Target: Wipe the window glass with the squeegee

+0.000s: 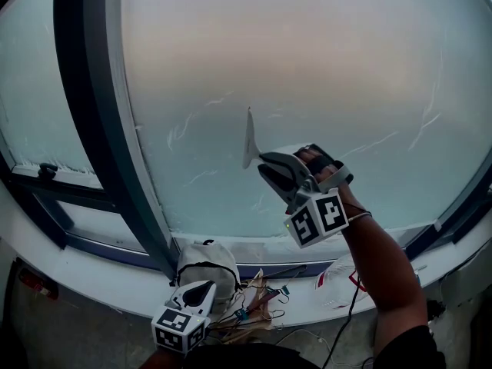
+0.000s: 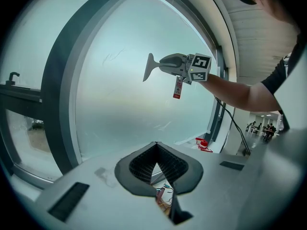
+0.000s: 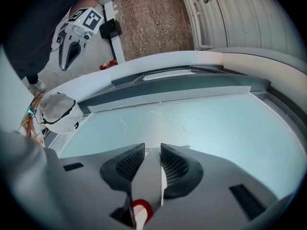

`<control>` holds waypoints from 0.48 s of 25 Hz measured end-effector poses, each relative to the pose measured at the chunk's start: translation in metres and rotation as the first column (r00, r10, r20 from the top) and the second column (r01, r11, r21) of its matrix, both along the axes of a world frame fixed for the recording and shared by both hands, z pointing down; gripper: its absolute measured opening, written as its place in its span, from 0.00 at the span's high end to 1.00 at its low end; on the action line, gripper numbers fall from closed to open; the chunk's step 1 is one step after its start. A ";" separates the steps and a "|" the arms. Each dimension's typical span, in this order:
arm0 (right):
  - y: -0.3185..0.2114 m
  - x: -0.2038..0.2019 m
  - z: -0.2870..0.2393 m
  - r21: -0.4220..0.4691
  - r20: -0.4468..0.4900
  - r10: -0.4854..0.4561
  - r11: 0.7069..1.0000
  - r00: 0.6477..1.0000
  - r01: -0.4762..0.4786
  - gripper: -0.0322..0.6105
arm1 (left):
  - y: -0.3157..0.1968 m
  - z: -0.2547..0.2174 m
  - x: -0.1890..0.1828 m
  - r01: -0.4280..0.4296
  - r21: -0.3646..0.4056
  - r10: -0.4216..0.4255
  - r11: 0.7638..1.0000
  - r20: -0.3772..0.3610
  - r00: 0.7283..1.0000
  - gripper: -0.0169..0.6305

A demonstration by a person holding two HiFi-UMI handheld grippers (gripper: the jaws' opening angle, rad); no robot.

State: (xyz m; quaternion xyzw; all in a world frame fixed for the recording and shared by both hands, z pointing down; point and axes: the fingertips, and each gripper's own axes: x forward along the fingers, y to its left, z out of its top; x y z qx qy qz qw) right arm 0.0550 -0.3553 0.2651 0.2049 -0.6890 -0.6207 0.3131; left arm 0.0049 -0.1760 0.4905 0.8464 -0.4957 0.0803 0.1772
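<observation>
**Squeegee held up at the pane, left claw idle below**

The right claw (image 1: 264, 162) sits at the centre of the head view, raised in front of the glass (image 1: 323, 60). Its jaws are pinching the grey handle of the squeegee (image 1: 248, 138), which runs straight out between the two ribbed pads in the right gripper view. The blade stands upright and is seen edge-on, just left of the claw tips. It faces the pane, but no view settles whether it touches. Thin pale streaks mark the glass left, below and right of the blade. In the left gripper view a small red tag (image 2: 178, 88) hangs under the right claw.

The left claw (image 1: 203, 287) is low in the frame, at the bottom left of centre and well apart from the squeegee. Its jaws are pressed together at the tips with nothing between them, and it points up toward the window.

A dark frame (image 1: 98, 106) curves down the left side. On the white sill (image 1: 100, 283) below, a white bag (image 1: 206, 261) lies just beside a tangle of wires (image 1: 257, 302), right by the left claw.
</observation>
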 end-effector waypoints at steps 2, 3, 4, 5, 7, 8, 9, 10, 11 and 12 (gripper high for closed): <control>0.000 0.010 -0.002 -0.007 0.006 0.010 1.000 1.000 -0.010 0.81 | -0.003 -0.001 0.008 -0.014 0.002 0.014 1.000 0.002 1.000 0.97; -0.001 0.016 -0.002 -0.009 0.009 0.015 1.000 1.000 -0.015 0.81 | -0.005 -0.002 0.012 -0.022 0.005 0.022 1.000 0.005 1.000 0.97; -0.001 0.022 -0.003 -0.011 0.010 0.021 1.000 1.000 -0.021 0.81 | -0.006 -0.002 0.016 -0.030 0.009 0.030 1.000 0.007 1.000 0.97; -0.002 0.028 -0.003 -0.012 0.010 0.028 1.000 1.000 -0.028 0.81 | -0.008 -0.002 0.020 -0.037 0.013 0.037 0.999 0.008 0.999 0.97; -0.003 0.040 -0.003 -0.008 0.002 0.042 0.999 0.999 -0.042 0.81 | -0.011 -0.003 0.028 -0.048 0.021 0.048 0.999 0.009 0.999 0.97; -0.004 0.046 -0.002 -0.004 -0.005 0.050 0.999 0.999 -0.050 0.81 | -0.012 -0.006 0.032 -0.049 0.023 0.049 0.999 0.005 0.999 0.97; -0.005 0.053 -0.002 -0.001 -0.013 0.057 0.998 0.998 -0.057 0.81 | -0.014 -0.008 0.035 -0.050 0.024 0.050 0.998 0.000 0.999 0.97; -0.005 0.059 -0.001 0.002 -0.020 0.064 0.998 0.998 -0.064 0.81 | -0.014 -0.008 0.039 -0.053 0.022 0.053 0.998 -0.002 0.999 0.97; -0.006 0.065 -0.001 0.005 -0.025 0.072 0.997 0.997 -0.071 0.81 | -0.015 -0.007 0.042 -0.059 0.020 0.059 0.998 -0.002 0.998 0.97; -0.007 0.071 -0.001 0.007 -0.028 0.079 0.997 0.996 -0.079 0.81 | -0.015 -0.006 0.045 -0.066 0.019 0.066 0.998 -0.001 0.998 0.97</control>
